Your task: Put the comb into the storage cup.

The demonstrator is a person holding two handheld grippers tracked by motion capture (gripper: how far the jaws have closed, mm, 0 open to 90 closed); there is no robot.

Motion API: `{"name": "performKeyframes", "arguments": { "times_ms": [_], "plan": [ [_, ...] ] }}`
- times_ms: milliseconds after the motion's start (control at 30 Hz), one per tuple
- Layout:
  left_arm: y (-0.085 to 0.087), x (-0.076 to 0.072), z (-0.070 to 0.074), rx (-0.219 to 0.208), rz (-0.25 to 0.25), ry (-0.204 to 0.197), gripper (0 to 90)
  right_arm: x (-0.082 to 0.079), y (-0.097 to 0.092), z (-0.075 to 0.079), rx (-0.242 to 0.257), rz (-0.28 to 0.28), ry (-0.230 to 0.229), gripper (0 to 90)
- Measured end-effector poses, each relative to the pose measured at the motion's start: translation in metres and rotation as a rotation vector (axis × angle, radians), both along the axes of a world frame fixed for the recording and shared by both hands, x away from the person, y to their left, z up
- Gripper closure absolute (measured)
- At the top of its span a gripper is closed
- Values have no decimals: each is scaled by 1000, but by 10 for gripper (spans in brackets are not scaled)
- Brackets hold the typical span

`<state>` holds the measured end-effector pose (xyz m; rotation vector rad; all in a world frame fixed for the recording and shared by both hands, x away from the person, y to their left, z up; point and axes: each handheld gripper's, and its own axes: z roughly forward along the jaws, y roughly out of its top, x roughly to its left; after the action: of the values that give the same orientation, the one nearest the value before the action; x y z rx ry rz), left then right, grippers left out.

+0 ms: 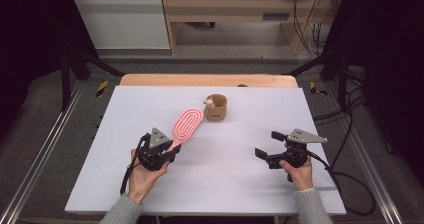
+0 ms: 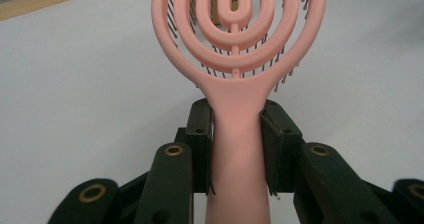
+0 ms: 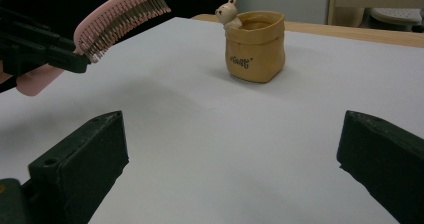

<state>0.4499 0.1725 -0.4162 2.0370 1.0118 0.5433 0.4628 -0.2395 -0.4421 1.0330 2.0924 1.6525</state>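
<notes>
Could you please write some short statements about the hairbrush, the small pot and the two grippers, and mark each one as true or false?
1. The left gripper holds the pink hairbrush by its handle. True.
2. The hairbrush lies flat on the white table. False: it is lifted, and its head slants up above the table.
3. The right gripper is closed on the brown pot. False: its jaws stand wide apart with nothing between them, and the pot stands farther off.
4. A small bear figure sits at the rim of the pot. True.
5. The bristles of the hairbrush face down. True.
</notes>
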Motion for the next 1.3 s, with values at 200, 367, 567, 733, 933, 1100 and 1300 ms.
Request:
{"name": "performKeyframes", "arguments": {
  "times_ms": [200, 367, 567, 733, 933, 1100, 1300],
  "plan": [
    [-1, -1, 2, -1, -1, -3, 691, -2, 6, 4, 6, 10, -6, 4],
    [-2, -3, 3, 1, 6, -15, 691, -3, 12, 6, 6, 13, -5, 4],
    [-4, -4, 4, 0, 3, -23, 691, -4, 19, 9, 11, 17, -6, 4],
    [-8, -6, 5, 3, -5, -23, 691, -4, 24, 11, 15, 18, 2, 4],
    [-14, -7, 7, 6, -15, -30, 691, -5, 29, 12, 23, 18, -1, 4],
    [-17, -8, 9, 0, -16, -30, 691, -5, 31, 14, 29, 20, -2, 4],
    [-23, -7, 11, -10, -19, -35, 692, -5, 34, 17, 33, 21, -6, 4]
  ]
}}
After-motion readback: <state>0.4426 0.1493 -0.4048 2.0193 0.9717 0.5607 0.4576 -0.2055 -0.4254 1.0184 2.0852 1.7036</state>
